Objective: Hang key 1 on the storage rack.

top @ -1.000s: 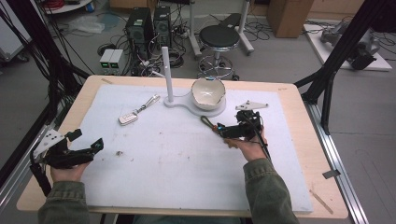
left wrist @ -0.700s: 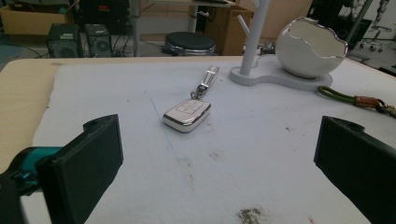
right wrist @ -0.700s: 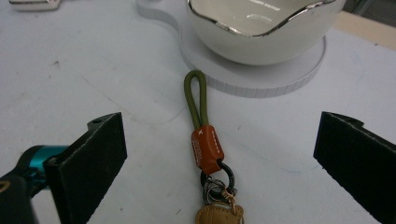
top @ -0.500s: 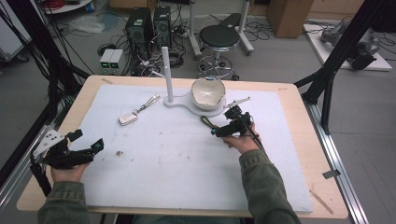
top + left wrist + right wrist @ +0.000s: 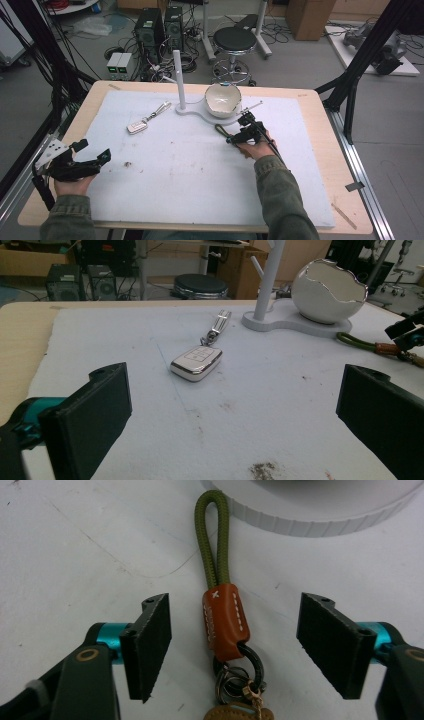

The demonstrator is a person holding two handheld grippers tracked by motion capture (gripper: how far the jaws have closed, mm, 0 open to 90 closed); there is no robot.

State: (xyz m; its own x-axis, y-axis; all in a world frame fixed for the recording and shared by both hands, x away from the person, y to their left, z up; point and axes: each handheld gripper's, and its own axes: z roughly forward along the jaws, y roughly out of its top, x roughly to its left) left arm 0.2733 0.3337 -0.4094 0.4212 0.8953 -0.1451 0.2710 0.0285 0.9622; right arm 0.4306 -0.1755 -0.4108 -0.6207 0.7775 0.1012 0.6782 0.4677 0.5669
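We wear olive-green sleeves (image 5: 280, 192) on both forearms. Our left gripper (image 5: 75, 162) is black, with a grey three-cornered plate (image 5: 50, 150) on top that carries small dark holes. Its jaws are thick black blocks, each with a screw hole near the upper corner, and one sits on a teal stub (image 5: 35, 407). Our right gripper (image 5: 245, 134) is black too, with a thin black cable (image 5: 272, 145) trailing back along the hand. Its flat black pads (image 5: 150, 640) have two small screws on the edge, teal collars behind them, and brass-ringed pivots (image 5: 87, 655) on dark grey arms.
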